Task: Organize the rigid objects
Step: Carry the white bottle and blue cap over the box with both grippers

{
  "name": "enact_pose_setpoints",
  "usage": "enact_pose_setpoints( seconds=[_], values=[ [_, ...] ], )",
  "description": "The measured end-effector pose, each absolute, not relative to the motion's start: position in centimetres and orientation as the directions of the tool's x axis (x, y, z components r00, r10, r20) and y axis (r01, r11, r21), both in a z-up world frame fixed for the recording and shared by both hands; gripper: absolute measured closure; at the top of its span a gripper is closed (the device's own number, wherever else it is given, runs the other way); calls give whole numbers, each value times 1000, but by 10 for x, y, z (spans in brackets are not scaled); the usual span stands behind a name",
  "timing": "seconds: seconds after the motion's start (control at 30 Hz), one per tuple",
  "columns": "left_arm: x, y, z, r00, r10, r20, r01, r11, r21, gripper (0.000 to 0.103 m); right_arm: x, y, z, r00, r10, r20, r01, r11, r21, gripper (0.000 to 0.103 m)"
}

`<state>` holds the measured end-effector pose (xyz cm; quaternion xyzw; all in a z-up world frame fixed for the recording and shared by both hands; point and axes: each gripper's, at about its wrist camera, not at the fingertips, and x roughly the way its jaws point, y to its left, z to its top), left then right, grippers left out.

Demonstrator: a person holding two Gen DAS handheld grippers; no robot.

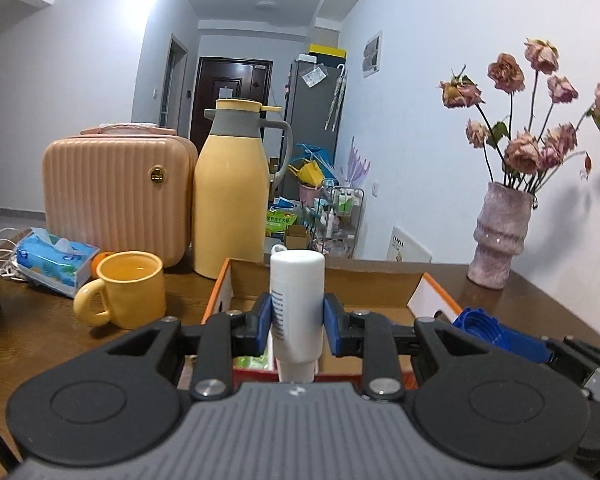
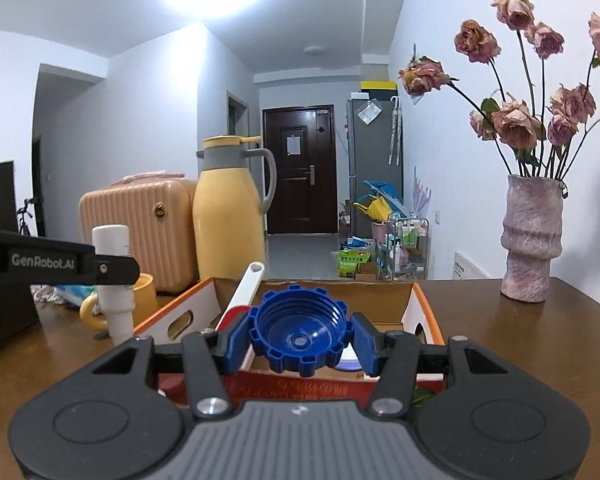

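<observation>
Left tool [image 1: 296, 322] clamping white bottle [image 1: 297, 300], right tool [image 2: 300, 346] clamping blue cap [image 2: 298, 334], above box rim [image 2: 312, 282].

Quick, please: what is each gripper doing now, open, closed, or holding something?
Left gripper: closed on the white bottle.
Right gripper: closed on the blue cap.

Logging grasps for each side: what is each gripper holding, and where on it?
Left gripper: white bottle, clamped across its body, cap end down. Right gripper: blue ridged cap, gripped by opposite sides of its rim.

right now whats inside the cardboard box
In the cardboard box a white handle-like piece sticks up and something green shows; the rest is hidden by the tools and box walls.
</observation>
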<state>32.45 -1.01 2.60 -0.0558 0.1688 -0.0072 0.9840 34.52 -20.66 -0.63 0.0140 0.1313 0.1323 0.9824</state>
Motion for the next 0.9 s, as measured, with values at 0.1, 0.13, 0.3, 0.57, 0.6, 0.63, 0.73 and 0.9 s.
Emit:
enact_pose_setpoints(
  seconds=[0.1, 0.13, 0.3, 0.57, 0.6, 0.63, 0.73, 0.9],
  values=[
    [335, -13, 29, 943, -42, -329, -5, 990, -138, 75, 357, -209, -7, 928, 267, -259, -253, 964, 86, 50],
    [338, -14, 29, 943, -43, -330, -5, 990, -143, 75, 360, -209, -8, 929, 266, -259, -251, 964, 88, 50],
    [359, -17, 32, 945, -50, -324, -4, 986, -165, 75, 375, -209, -6, 934, 258, -246, -241, 966, 95, 50],
    [392, -18, 33, 948, -37, -317, -22, 983, -180, 75, 405, -210, -2, 940, 251, -231, -230, 967, 113, 50],
    [396, -17, 33, 948, -36, -317, -23, 983, -182, 75, 409, -211, -2, 938, 254, -235, -231, 966, 118, 50],
    [400, -17, 33, 948, -37, -317, -24, 983, -184, 75, 412, -211, -3, 937, 255, -240, -232, 965, 121, 50],
    [412, -18, 31, 946, -34, -323, -26, 983, -180, 75, 421, -209, -3, 938, 247, -245, -226, 968, 108, 50],
    [431, -18, 28, 944, -30, -329, -32, 983, -181, 75, 439, -206, -2, 938, 244, -247, -226, 969, 98, 50]
  ],
)
